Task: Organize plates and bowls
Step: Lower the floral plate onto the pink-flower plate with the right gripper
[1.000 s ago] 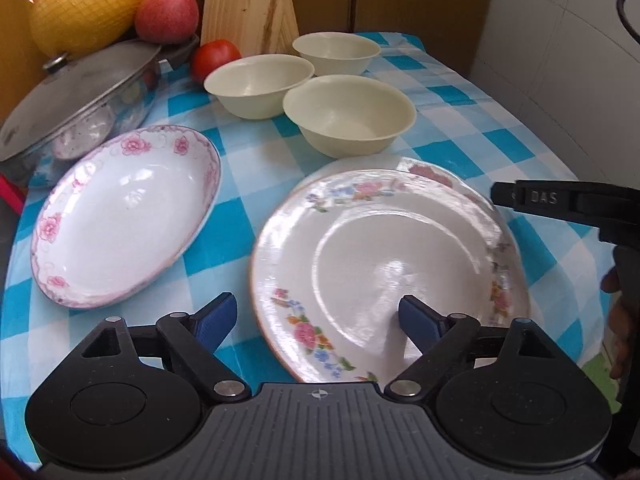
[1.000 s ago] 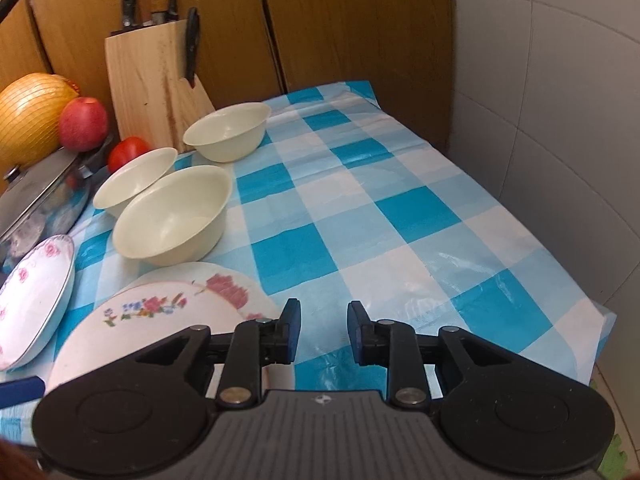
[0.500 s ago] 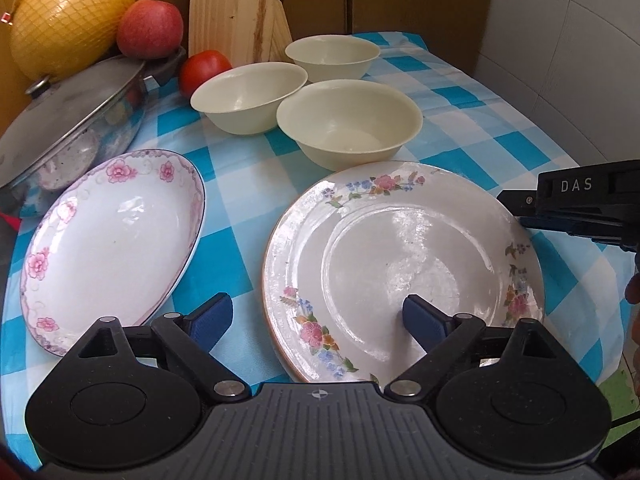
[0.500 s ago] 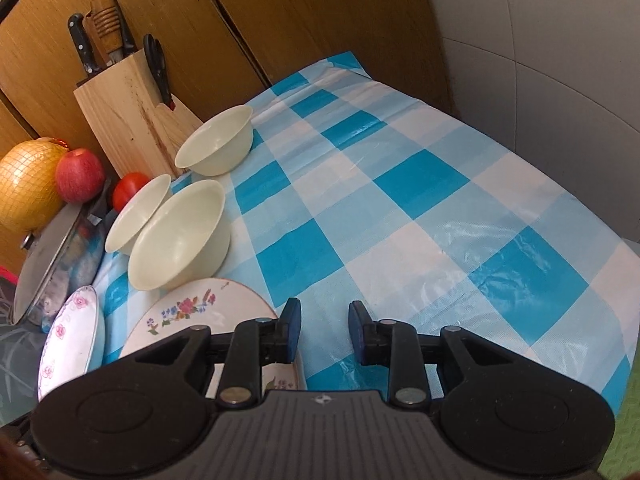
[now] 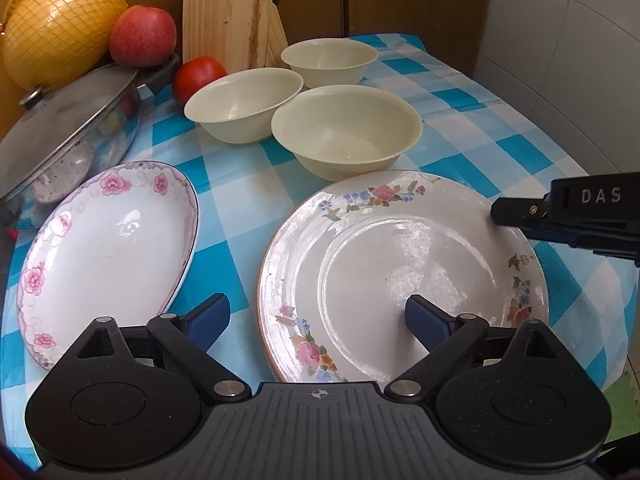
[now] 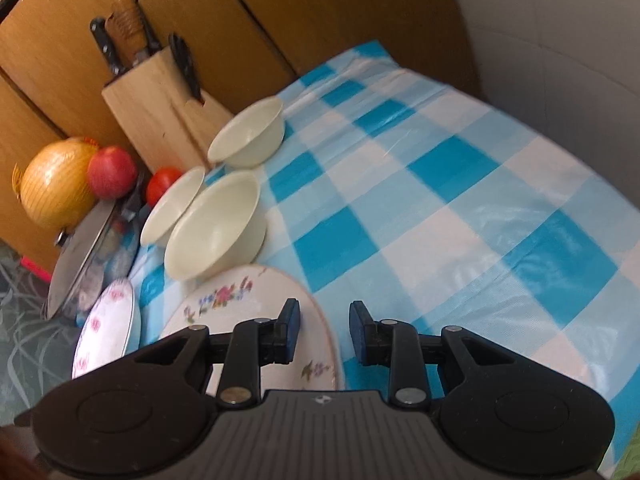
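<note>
Your left tongs [image 5: 316, 316] are spreading wide and empty over the near rim of the multicolour-flowered plate [image 5: 404, 280] on the tabletop [image 5: 460, 120], your right tongs [image 6: 324, 326] parting empty at its far edge, so next stack the pink-rose plate [image 5: 108, 248].

Floral plate [image 5: 400, 264]: near rim hidden behind the left gripper [image 5: 318, 320] body in the left wrist view; in the right wrist view its near part sits behind the right gripper [image 6: 325, 330]. Knife block [image 5: 228, 16] top cut off by the frame edge in the left view. Right wrist view is motion-blurred; the pot [image 6: 86, 256] under the glass lid is too smeared to read.
</note>
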